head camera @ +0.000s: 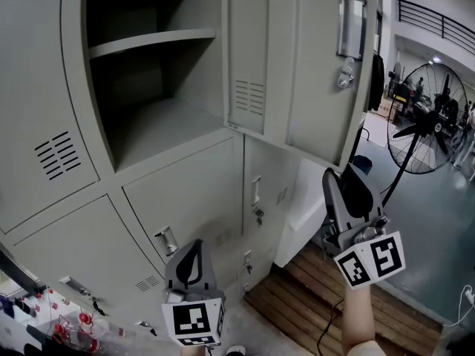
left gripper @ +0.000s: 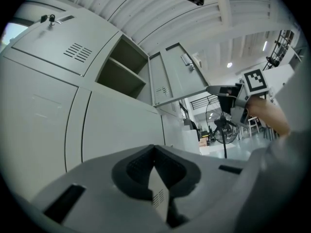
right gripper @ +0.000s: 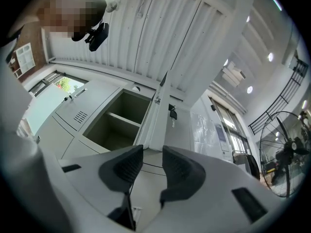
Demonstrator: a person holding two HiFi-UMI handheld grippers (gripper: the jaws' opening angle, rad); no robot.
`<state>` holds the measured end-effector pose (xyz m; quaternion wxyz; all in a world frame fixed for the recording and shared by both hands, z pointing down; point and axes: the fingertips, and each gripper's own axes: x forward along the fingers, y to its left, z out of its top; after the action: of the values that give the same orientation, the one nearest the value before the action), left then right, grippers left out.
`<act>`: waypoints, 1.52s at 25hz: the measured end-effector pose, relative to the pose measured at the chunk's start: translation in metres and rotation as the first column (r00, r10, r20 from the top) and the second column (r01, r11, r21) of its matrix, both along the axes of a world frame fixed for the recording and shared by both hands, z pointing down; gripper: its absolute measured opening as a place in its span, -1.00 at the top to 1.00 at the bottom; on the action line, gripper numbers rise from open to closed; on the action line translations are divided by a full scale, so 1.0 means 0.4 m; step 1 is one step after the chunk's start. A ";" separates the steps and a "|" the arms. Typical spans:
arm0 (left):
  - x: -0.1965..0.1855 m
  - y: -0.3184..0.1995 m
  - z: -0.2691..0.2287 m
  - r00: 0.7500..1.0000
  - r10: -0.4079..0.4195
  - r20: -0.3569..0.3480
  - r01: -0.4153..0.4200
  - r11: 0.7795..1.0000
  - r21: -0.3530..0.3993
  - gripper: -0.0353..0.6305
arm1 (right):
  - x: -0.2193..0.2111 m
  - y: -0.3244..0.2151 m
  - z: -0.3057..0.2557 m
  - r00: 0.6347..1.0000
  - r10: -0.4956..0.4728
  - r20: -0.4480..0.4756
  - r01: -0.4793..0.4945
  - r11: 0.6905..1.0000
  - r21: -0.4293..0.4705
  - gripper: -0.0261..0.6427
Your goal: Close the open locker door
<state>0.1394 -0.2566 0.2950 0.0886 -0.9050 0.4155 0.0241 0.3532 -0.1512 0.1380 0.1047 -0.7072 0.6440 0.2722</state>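
Observation:
The grey locker door (head camera: 297,58) stands swung out to the right of its open compartment (head camera: 148,87), which holds one shelf (head camera: 152,41). A handle and a hanging key (head camera: 344,76) sit near the door's free edge. My right gripper (head camera: 338,178) is held just below the door's lower right corner, apart from it, with its jaws open and nothing between them. In the right gripper view, the right gripper (right gripper: 151,154) looks up along the door's edge (right gripper: 156,115). My left gripper (head camera: 194,249) hangs low in front of the lower lockers, shut and empty. The left gripper view shows the left gripper (left gripper: 154,152) and the door (left gripper: 177,76).
Closed locker doors (head camera: 185,199) fill the wall under the open compartment. A large standing fan (head camera: 427,117) is at the right, beyond a wooden slatted floor (head camera: 312,295). Small bottles (head camera: 67,328) lie at the bottom left. A white panel (head camera: 304,206) stands beside the lockers.

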 end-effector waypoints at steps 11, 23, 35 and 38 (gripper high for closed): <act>-0.097 0.044 0.001 0.998 -0.063 0.003 0.063 0.998 0.000 0.89 | -0.166 0.032 -0.006 0.994 -0.098 -0.057 0.099 0.995 0.020 0.59; -0.283 0.062 0.000 0.978 -0.211 -0.002 0.211 0.978 -0.001 0.89 | -0.350 0.005 -0.007 0.978 -0.154 -0.139 0.161 0.986 0.041 0.59; -0.435 0.063 0.004 0.946 -0.324 -0.018 0.324 0.946 -0.013 0.89 | -0.507 -0.065 -0.006 0.963 -0.179 -0.200 0.187 0.982 0.024 0.56; -0.461 0.067 -0.002 0.939 -0.343 -0.031 0.342 0.939 -0.027 0.89 | -0.542 -0.088 -0.006 0.959 -0.187 -0.211 0.195 0.981 0.019 0.56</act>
<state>-0.0449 -0.2297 0.2944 0.0744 -0.8193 0.5682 0.0199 0.1365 -0.1863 0.1355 0.0763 -0.6072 0.7112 0.3459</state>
